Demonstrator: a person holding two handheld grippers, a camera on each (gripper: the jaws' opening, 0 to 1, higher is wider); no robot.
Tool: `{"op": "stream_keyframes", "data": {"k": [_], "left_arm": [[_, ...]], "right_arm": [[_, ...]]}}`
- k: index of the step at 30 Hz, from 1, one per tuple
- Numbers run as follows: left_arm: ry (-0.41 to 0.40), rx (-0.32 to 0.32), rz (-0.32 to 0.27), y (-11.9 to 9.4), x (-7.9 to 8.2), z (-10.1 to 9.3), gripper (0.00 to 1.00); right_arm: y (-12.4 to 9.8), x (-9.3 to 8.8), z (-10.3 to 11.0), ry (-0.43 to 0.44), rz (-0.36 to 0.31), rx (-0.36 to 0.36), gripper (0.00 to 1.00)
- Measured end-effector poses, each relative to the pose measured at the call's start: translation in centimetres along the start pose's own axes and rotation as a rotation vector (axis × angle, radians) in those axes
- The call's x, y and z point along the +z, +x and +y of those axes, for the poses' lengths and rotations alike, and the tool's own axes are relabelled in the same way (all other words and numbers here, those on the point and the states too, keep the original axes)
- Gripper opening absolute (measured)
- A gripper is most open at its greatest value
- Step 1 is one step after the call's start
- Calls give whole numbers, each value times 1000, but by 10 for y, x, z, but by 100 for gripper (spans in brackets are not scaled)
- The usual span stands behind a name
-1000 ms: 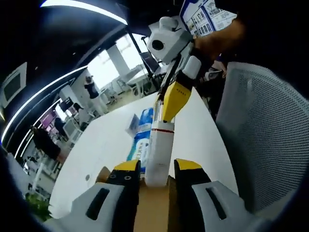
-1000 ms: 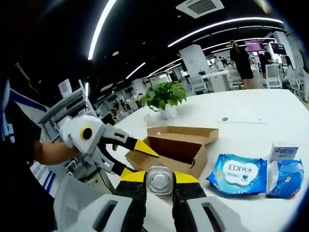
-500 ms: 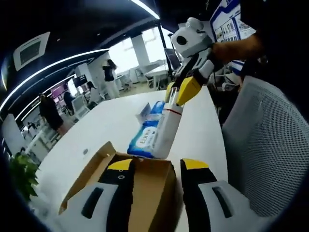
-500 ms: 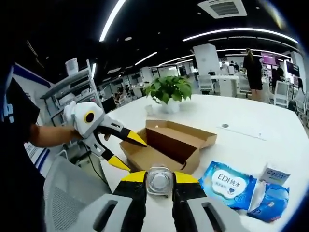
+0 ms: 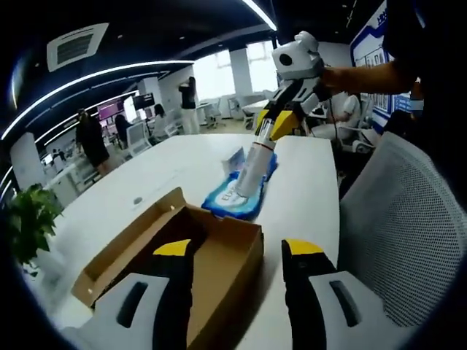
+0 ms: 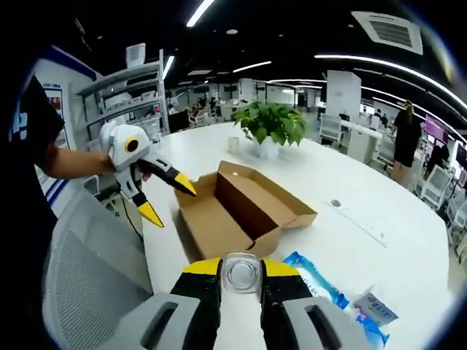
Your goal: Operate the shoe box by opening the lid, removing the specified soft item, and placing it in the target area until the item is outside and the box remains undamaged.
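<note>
- White table point(image 5: 306, 189) carries the open shoe box point(image 6: 233, 208), lid folded back.
- Blue wipes pack point(image 5: 237, 198) lies beyond the box.
- Right gripper point(image 5: 271, 128), jaws clamped on a white tube point(image 5: 252, 166), holds it tilted over that pack.
- Left gripper point(image 6: 164, 197) gapes empty beside the box.

I count one open cardboard shoe box point(image 6: 241, 211), one white tube point(image 5: 252, 169), two blue wipe packs point(image 6: 332, 295), one small carton point(image 6: 376, 308), one potted plant point(image 6: 271, 125), one mesh chair point(image 5: 398, 226), and two grippers point(image 5: 237, 292) point(image 6: 241, 286).
</note>
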State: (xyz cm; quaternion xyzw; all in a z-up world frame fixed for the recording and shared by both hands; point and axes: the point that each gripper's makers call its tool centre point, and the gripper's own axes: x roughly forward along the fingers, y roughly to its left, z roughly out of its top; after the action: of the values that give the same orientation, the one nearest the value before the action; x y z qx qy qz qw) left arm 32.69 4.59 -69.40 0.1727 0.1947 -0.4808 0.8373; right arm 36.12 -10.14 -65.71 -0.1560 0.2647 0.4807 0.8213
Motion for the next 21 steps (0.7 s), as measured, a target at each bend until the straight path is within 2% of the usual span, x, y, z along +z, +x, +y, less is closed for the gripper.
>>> {"op": "stream_keyframes", "data": {"k": [10,21], "left_arm": [[-107,78,-10,-23,-12,1,57],[-150,110,2,-41,-24,-8,62]], "right_arm": [[-1,2,-23,-133,82,32,15],[4,2,-43,-296,155,99,15]]}}
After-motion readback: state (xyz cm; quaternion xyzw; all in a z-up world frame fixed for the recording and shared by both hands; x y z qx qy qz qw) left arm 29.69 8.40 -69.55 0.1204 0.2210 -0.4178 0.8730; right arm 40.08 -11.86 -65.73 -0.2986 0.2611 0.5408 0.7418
